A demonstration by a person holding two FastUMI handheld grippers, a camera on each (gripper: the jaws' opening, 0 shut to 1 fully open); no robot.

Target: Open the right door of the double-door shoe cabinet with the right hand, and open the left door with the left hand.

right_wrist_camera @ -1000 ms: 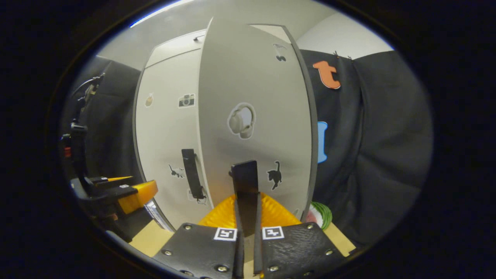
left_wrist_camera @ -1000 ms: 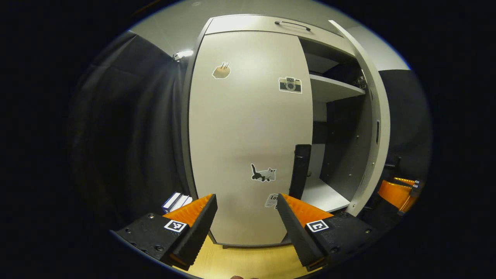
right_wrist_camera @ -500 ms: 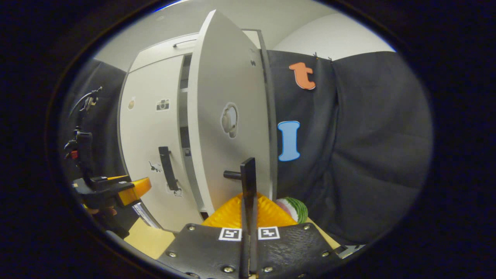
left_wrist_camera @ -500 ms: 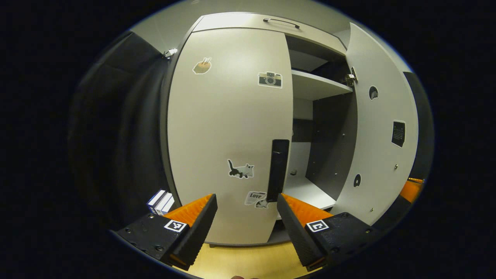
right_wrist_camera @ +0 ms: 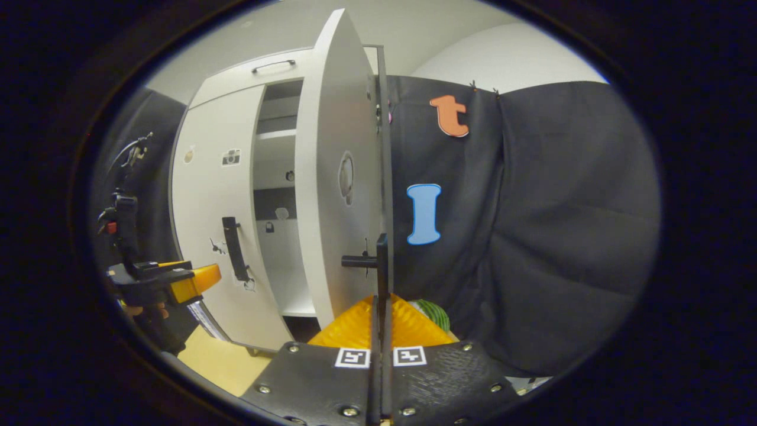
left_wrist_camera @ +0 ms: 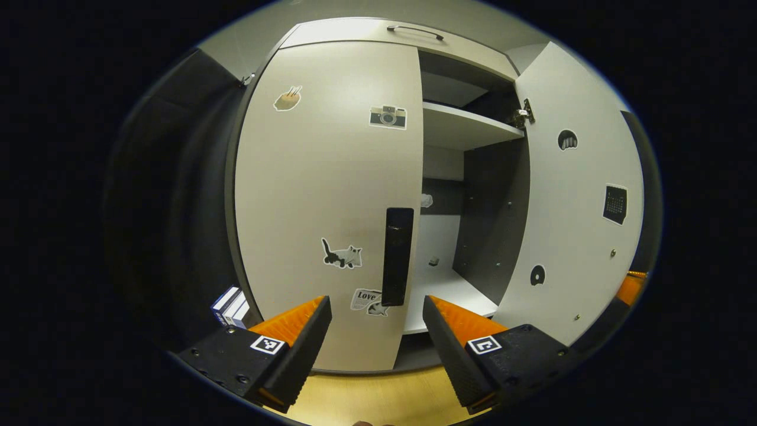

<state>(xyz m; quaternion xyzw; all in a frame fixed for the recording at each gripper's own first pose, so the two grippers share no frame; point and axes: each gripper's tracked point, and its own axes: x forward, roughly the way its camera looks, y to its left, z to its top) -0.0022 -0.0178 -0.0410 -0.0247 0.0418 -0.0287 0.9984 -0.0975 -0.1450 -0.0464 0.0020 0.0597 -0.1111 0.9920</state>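
While my right gripper [right_wrist_camera: 380, 307] is clamped on the black handle [right_wrist_camera: 381, 266] of the right door [right_wrist_camera: 337, 195], both fingers pressing its upright bar from either side, that door stands swung wide out from the shoe cabinet [left_wrist_camera: 355, 32]. From the right gripper view I see the door nearly edge-on, with a round sticker on its outer face and the booth's black cloth just behind it. From the left gripper view the same door [left_wrist_camera: 573, 195] shows its inner face, with a few small dark stickers and a hinge at the upper corner.

My left gripper [left_wrist_camera: 377, 322] is spread open and holds nothing; its fingers hang in front of the left door [left_wrist_camera: 331, 177], apart from it. That door lies shut against the cabinet. Its black vertical handle [left_wrist_camera: 397, 255] sits by the door's right edge, above the gap between my fingers. A camera sticker [left_wrist_camera: 388, 116], a cat sticker [left_wrist_camera: 341, 254] and a brown sticker near the top mark its face.

Between the two doors the cabinet's right half stands open, showing a white shelf [left_wrist_camera: 467, 127] up high, a dark side wall and a pale bottom board. A drawer with a slim handle [left_wrist_camera: 415, 31] runs across the top. Some blue-and-white boxes [left_wrist_camera: 232, 306] stand on the wooden floor [left_wrist_camera: 366, 399] left of the cabinet. Something green and striped [right_wrist_camera: 433, 312] lies low behind the right door.
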